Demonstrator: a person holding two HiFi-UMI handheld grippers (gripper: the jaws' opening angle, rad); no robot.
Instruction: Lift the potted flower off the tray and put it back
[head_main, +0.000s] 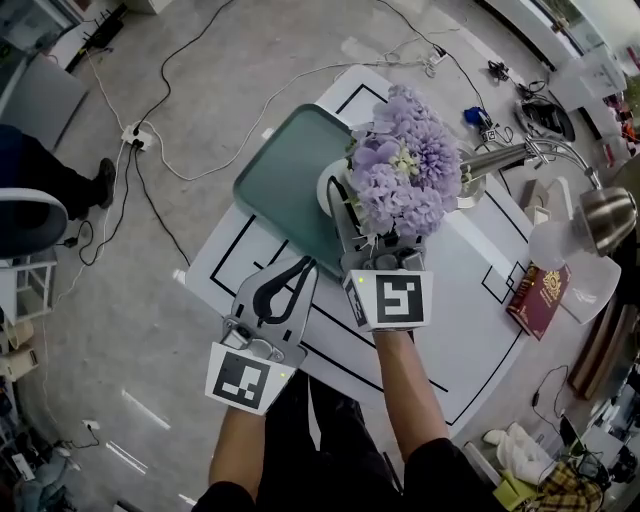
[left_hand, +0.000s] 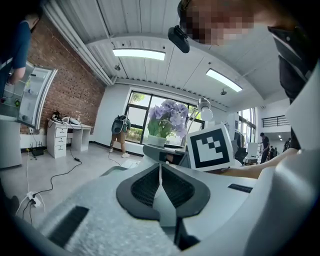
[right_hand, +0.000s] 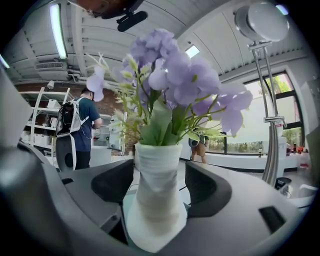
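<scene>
The potted flower (head_main: 405, 165), purple blooms in a white pot (head_main: 335, 190), stands at the near right corner of the teal tray (head_main: 280, 175). In the right gripper view the white pot (right_hand: 156, 210) fills the middle, with a gap between it and each dark pad. My right gripper (head_main: 372, 245) (right_hand: 159, 184) is open around the pot; its tips are hidden under the blooms in the head view. My left gripper (head_main: 298, 268) (left_hand: 160, 167) is shut on nothing, held just below the tray's near edge.
The tray lies on a white mat with black lines (head_main: 470, 330). A chrome desk lamp (head_main: 600, 215) and a red book (head_main: 540, 295) are at the right. Cables and a power strip (head_main: 135, 135) lie on the floor at left, by a person's foot (head_main: 100, 185).
</scene>
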